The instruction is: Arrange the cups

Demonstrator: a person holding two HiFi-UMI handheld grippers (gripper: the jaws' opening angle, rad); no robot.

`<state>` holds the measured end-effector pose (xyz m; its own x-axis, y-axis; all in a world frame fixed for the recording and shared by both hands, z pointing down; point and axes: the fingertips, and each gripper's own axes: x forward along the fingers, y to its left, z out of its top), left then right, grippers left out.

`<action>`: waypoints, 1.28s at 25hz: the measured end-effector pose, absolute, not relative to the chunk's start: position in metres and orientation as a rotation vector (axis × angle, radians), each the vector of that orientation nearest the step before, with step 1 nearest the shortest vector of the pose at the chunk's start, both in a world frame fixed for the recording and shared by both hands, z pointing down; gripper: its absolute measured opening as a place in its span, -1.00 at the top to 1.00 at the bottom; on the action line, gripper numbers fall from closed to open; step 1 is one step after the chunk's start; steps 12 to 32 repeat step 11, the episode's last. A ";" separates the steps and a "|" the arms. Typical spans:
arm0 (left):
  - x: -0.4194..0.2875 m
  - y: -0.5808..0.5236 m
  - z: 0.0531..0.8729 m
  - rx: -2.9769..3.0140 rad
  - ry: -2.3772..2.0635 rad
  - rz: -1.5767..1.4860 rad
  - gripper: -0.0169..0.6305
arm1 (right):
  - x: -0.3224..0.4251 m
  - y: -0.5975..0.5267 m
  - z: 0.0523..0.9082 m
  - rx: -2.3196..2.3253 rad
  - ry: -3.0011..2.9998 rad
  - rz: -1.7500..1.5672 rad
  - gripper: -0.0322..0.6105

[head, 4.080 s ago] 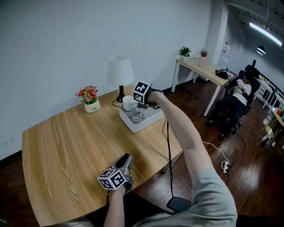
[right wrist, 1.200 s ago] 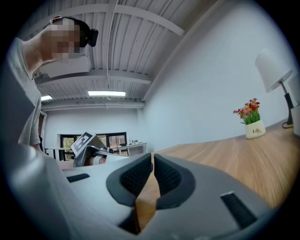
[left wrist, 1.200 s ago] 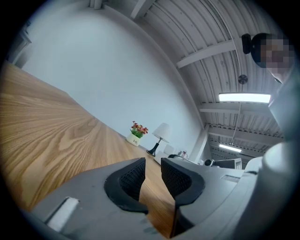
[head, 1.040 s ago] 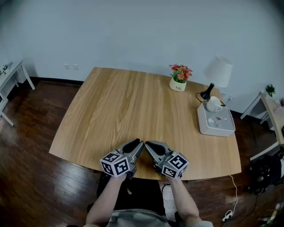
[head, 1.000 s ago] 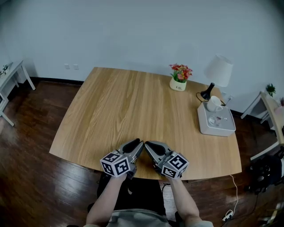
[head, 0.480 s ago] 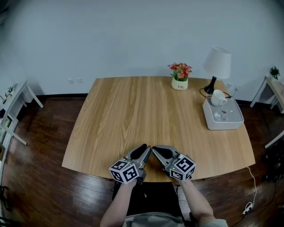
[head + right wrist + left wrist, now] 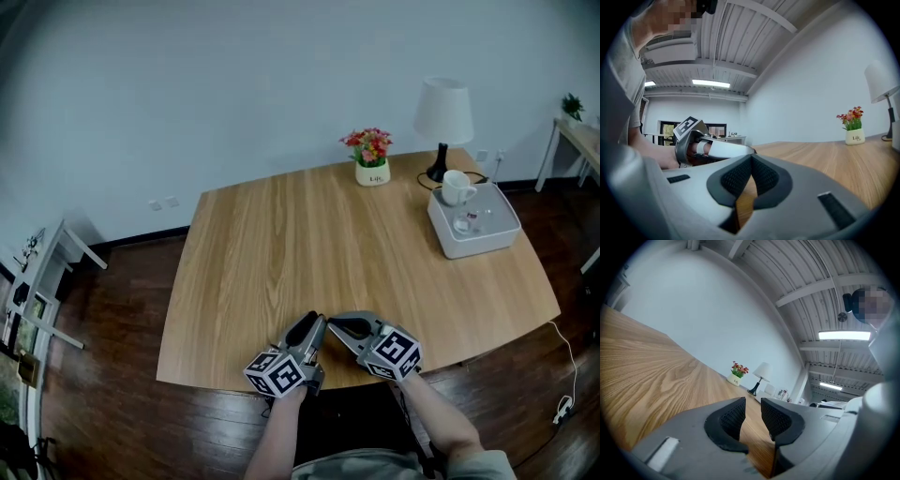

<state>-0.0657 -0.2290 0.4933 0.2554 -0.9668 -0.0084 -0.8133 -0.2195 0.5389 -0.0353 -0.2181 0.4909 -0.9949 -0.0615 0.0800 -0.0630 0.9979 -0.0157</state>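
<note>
Pointing away from the person over the near edge of the surface [image 7: 281, 253], the left tool [image 7: 313, 325] and the right tool [image 7: 337, 324] lie level and close together, their tips angled toward each other and almost meeting. In the left gripper view the left tool's jaws stand a narrow gap apart, and only bare wood shows between the ribbed pads; it holds nothing. In the right gripper view the right tool's jaws are pressed together at the tips, with nothing caught between them. Each tool carries its marker cube at the rear, just above the person's hands. Beyond the tools stretches a wide run of light wood grain with nothing on it. At the far right corner sits a pale grey tray [image 7: 502, 236], well apart from both tools. A white cup [image 7: 457, 187] stands upright at the tray's back left corner, and a couple of small items beside it are too small to identify. Just behind the tray is a lamp [image 7: 442, 111] with a white shade, and to its left, near the far edge, a small pot of red flowers [image 7: 371, 156].
</note>
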 end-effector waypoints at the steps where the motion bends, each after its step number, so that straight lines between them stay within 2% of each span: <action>1: -0.065 -0.229 0.494 2.107 -1.619 -0.478 0.65 | -0.035 -0.218 0.491 0.096 -3.059 0.027 0.87; 32: -0.061 -0.226 0.496 2.118 -1.634 -0.436 0.65 | -0.030 -0.213 0.493 0.086 -3.051 0.023 0.87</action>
